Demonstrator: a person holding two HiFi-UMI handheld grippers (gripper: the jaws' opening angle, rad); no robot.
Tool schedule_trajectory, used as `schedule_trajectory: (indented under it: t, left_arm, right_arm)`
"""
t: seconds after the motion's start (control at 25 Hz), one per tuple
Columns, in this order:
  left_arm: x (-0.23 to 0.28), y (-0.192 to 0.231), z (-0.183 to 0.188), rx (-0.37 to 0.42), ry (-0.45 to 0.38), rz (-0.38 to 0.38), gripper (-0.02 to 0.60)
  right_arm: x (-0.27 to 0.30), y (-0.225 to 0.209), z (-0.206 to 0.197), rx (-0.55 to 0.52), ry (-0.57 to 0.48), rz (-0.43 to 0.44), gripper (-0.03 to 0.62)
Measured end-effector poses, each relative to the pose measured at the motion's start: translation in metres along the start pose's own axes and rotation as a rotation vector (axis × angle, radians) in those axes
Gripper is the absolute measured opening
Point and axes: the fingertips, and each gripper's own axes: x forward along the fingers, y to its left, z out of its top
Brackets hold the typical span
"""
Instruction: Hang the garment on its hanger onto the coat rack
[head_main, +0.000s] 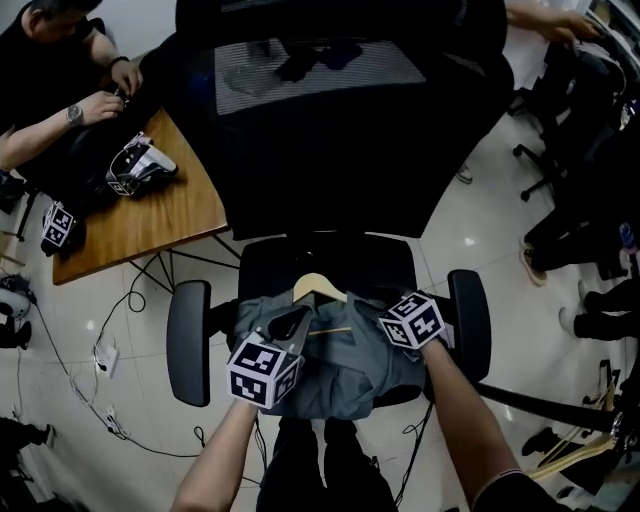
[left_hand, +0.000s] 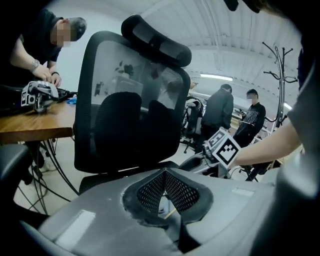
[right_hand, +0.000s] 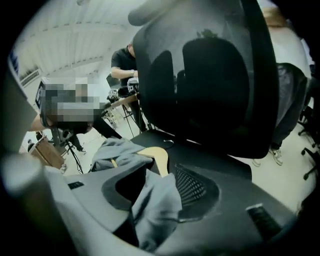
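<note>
Shared office-cum-lab around me: mesh office chair (head_main: 350, 170), wooden counter (head_main: 150, 225) carrying a spare gripper (head_main: 140, 165), coat rack (left_hand: 281, 85), people (head_main: 50, 100) working nearby.

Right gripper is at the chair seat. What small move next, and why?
Probably ease the right gripper forward until its jaws straddle the hanger before closing. Its jaws stand open with only the garment between them, and the wooden hanger lies just past the tips on the chair seat.
</note>
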Motion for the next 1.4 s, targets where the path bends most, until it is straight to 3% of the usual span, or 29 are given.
schedule_trajectory:
  t: [0.32,0.44,0.6,0.68,0.76,0.96,1.4]
  left_arm:
    - [0.019,0.016,-0.034,-0.054,0.048,0.012,0.003]
    - [0.028,0.027,-0.042,-0.061,0.074,0.031,0.003]
    - [0.037,0.034,-0.047,-0.058,0.093,0.049,0.003]
    - [0.040,0.036,-0.050,-0.063,0.105,0.060,0.002]
    - [0.042,0.037,-0.057,-0.070,0.126,0.071,0.003]
    - [0.038,0.032,-0.060,-0.068,0.133,0.072,0.003]
    - [-0.015,0.004,-0.006,-0.023,0.038,0.067,0.003]
  right_arm:
    - [0.065,-0.009,-0.060,-0.041,0.268,0.145,0.232]
    - [0.082,-0.007,-0.071,-0.095,0.346,0.135,0.230]
    - [0.090,-0.014,-0.078,-0.093,0.384,0.096,0.176]
    - [0.090,-0.014,-0.076,-0.138,0.380,0.084,0.175]
    - [0.090,-0.010,-0.074,-0.201,0.380,0.091,0.133]
    - [0.079,-0.004,-0.066,-0.237,0.337,0.089,0.123]
    - [-0.037,0.020,0.017,-0.367,0.063,-0.237,0.121]
